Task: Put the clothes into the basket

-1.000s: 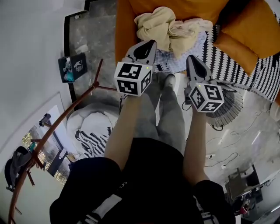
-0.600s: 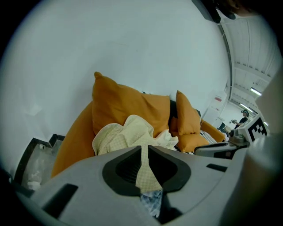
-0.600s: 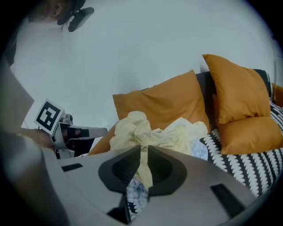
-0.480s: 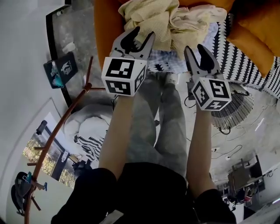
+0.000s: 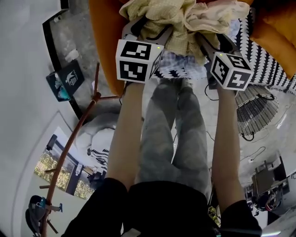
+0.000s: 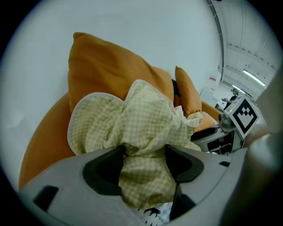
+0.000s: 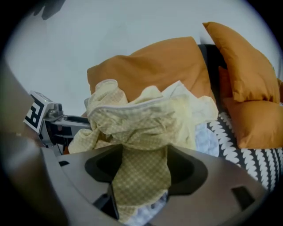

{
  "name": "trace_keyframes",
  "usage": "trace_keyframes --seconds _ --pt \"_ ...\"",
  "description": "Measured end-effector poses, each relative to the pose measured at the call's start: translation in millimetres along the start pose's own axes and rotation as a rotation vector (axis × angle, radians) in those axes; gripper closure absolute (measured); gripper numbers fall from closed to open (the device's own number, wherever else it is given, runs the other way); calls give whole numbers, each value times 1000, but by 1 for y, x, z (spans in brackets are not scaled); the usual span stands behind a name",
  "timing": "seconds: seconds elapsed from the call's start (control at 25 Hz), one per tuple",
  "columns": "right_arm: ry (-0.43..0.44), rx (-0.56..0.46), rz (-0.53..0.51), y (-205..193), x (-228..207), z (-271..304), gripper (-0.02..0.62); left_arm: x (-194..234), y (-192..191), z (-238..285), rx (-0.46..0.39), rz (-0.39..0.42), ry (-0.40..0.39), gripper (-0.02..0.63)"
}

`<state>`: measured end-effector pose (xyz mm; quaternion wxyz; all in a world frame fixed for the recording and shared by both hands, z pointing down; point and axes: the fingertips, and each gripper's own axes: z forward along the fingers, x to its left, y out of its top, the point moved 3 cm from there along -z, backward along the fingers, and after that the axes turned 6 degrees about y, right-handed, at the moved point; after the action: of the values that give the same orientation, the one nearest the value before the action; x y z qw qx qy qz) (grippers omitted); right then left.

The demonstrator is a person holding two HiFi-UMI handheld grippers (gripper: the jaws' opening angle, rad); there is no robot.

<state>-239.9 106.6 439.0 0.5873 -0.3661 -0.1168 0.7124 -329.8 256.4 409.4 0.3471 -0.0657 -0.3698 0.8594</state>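
A heap of clothes lies on an orange sofa (image 5: 104,41): a yellow checked garment (image 5: 157,14) and a pale cream one (image 5: 215,10). Both grippers are pushed into the heap from the front. My left gripper (image 5: 147,28) has its jaws opening, and a fold of the checked garment (image 6: 146,172) fills the gap between them. My right gripper (image 5: 213,39) is also opening, with a strip of the checked garment (image 7: 141,176) hanging between its jaws. A dark wire basket (image 5: 254,110) stands on the floor to the right, by my right forearm.
Orange cushions (image 7: 243,66) and a black-and-white striped cover (image 5: 273,65) lie to the right of the heap. A blue-white patterned cloth (image 5: 178,65) lies under it. A curved wooden rod (image 5: 78,125) and a white-and-striped bundle (image 5: 99,139) are on the left. Cables trail on the floor.
Both grippers have dropped down and forward into the clothes heap. Their jaws, shut a second ago, now stand wide with checked cloth between them.
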Motion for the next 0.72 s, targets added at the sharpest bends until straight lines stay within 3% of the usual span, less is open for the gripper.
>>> trace_keyframes --seconds 0.12,0.32,0.52,0.6,0.72 --pt "12 44 -2 -4 3 21 318 2 -4 20 22 6 -35 331" --pt "4 62 -24 -6 8 45 319 4 -13 41 39 47 3 347" --pt "10 85 -64 -6 15 56 438 -2 -16 47 84 84 -58 490" --pt "9 82 -76 -4 18 50 497 -5 -16 41 97 84 -86 506" --pt "32 28 -34 -2 21 33 528 -8 -12 24 88 78 -113 514"
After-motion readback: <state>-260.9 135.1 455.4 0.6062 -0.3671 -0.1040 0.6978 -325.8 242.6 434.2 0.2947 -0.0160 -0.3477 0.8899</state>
